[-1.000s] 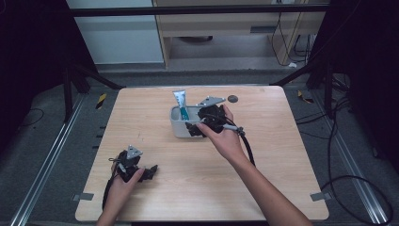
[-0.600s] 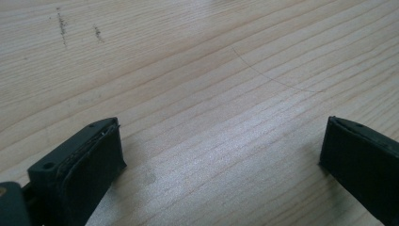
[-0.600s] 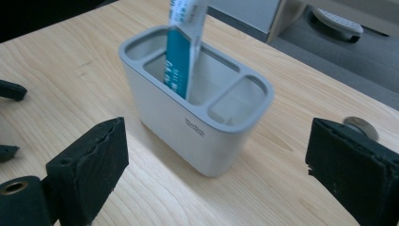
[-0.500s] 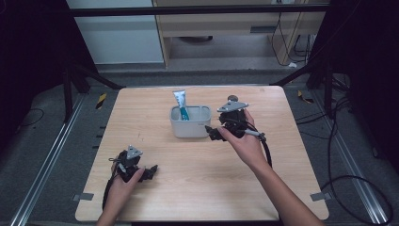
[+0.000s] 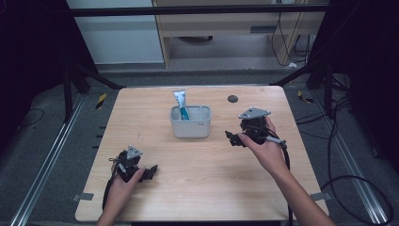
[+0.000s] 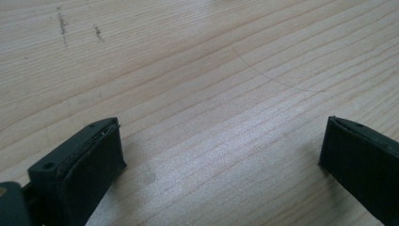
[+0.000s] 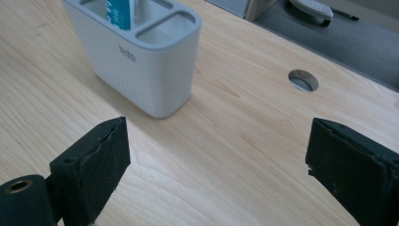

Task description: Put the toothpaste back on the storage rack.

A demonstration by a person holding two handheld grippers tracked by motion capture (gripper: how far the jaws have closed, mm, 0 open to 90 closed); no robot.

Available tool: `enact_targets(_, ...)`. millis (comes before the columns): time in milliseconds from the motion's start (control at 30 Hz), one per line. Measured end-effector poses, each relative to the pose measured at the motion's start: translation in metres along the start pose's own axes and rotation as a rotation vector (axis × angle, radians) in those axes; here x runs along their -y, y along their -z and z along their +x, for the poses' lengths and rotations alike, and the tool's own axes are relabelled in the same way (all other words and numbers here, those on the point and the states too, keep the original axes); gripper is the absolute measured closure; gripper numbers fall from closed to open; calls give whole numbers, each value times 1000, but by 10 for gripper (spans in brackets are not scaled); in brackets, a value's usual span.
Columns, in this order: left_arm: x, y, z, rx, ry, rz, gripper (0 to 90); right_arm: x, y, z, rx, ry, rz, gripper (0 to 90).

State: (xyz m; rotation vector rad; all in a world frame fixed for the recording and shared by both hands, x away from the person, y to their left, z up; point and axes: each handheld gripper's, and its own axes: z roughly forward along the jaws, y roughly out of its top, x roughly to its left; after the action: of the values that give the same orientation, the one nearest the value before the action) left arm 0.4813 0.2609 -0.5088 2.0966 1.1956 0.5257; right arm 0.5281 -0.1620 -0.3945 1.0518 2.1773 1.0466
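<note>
A grey holder (image 5: 190, 123) with compartments stands in the middle of the wooden table (image 5: 197, 188). A white and blue tube (image 5: 181, 104) stands upright in its left compartment. My right gripper (image 5: 234, 138) hovers to the right of the holder, open, nothing between its jaws. In the right gripper view the holder (image 7: 141, 52) and the tube (image 7: 118, 10) lie ahead at upper left, beyond the open gripper (image 7: 216, 165). My left gripper (image 5: 149, 171) rests low at the table's front left, open over bare wood (image 6: 211, 94).
A round cable hole (image 5: 232, 99) sits in the table behind my right gripper, and it is also in the right gripper view, cable hole (image 7: 303, 80). Dark floor, metal rails and a cabinet surround the table.
My right gripper has drawn back from over the holder to its right and toward the person, with its jaws empty. The tube stays in the holder. The left gripper has not moved.
</note>
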Motion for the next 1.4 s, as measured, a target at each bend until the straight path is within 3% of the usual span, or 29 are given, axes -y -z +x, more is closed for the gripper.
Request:
enact_targets(300,0,0,0,0,0,0,0,24,4,-14,20,-5,17,97)
enact_targets(1000,0,0,0,0,1,0,0,70,-10,-25,9,-46,98,117)
enact_targets(1300,0,0,0,1,3,0,0,96,-21,-33,3,-87,133,124)
enact_targets(1400,0,0,0,1,4,0,0,103,-23,-39,4,-124,137,126)
